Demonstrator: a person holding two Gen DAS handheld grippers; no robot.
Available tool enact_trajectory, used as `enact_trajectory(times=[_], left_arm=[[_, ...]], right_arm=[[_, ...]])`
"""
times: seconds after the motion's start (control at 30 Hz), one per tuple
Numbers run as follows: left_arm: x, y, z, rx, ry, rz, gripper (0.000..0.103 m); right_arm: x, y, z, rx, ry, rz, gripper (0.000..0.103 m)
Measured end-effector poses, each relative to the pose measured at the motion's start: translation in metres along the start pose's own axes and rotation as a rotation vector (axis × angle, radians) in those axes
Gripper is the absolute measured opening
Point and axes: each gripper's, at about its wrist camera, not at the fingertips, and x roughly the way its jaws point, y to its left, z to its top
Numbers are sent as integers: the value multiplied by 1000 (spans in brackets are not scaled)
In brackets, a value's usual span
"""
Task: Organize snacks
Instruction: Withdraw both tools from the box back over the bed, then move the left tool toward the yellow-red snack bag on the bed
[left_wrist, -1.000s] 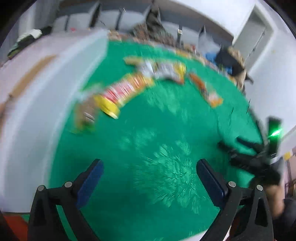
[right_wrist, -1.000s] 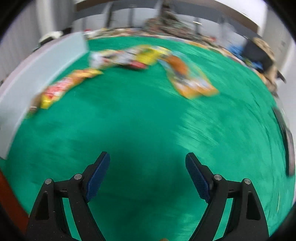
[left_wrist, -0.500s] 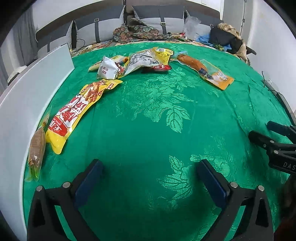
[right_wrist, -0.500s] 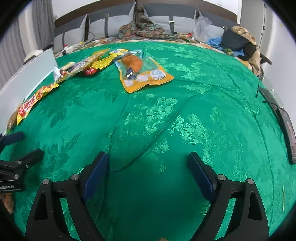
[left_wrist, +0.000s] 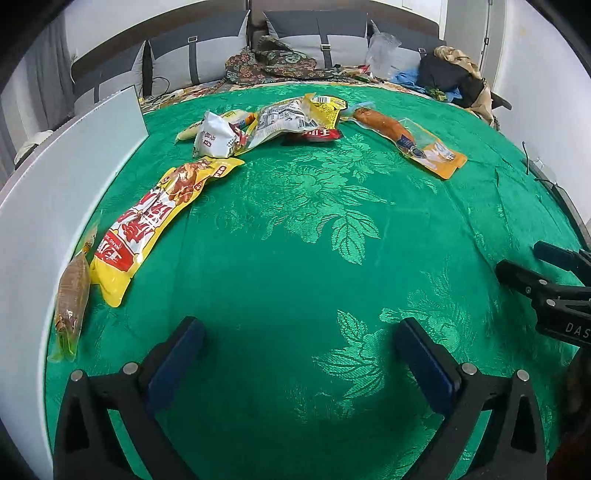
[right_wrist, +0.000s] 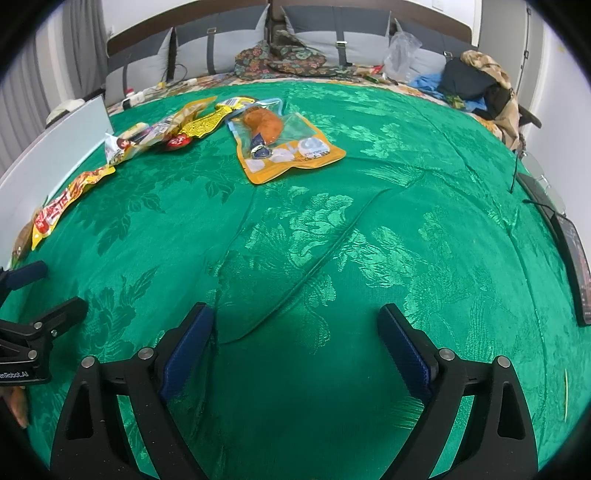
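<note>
My left hand-held gripper (left_wrist: 295, 350) and right hand-held gripper (right_wrist: 295, 343) hover released and empty; the snacks (left_wrist: 291, 122) lie scattered ahead, awaiting sorting.

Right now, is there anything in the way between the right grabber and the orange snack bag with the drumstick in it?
Nothing visible blocks it. Only bare green tablecloth, with a long wrinkle, lies between the open right gripper and the orange snack bag. The other snacks sit off to its left.
</note>
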Motion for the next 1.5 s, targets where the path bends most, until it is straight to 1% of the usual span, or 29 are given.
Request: enact_trajectory(times=[0.93,1.07,1.17,1.27,1.33,1.37,1.43,1.5], left_arm=[[0,0,0,1,0,0,103],[1,-2,1,2,0,9,103],[-5,-1,-7,-25,5,30,103],[-17,-1,-22,-16,23,11,103],[-26,5,-27,-14,31,-19,103],[-31,11,-25,-14,26,-21,103],[-42,29,-11,-33,-2,21,103],[-50,60,12,-102,-30,82,103]], right_arm=[[0,-1,0,3,0,3,94],[0,0,0,3,0,3,94],[0,0,0,3,0,3,94],[0,-1,0,3,0,3,94],[0,0,0,4,-1,4,94],[0,-1,0,4,-1,5,94],[0,-1,0,4,-1,5,94],[0,-1,0,4,-1,5,94]])
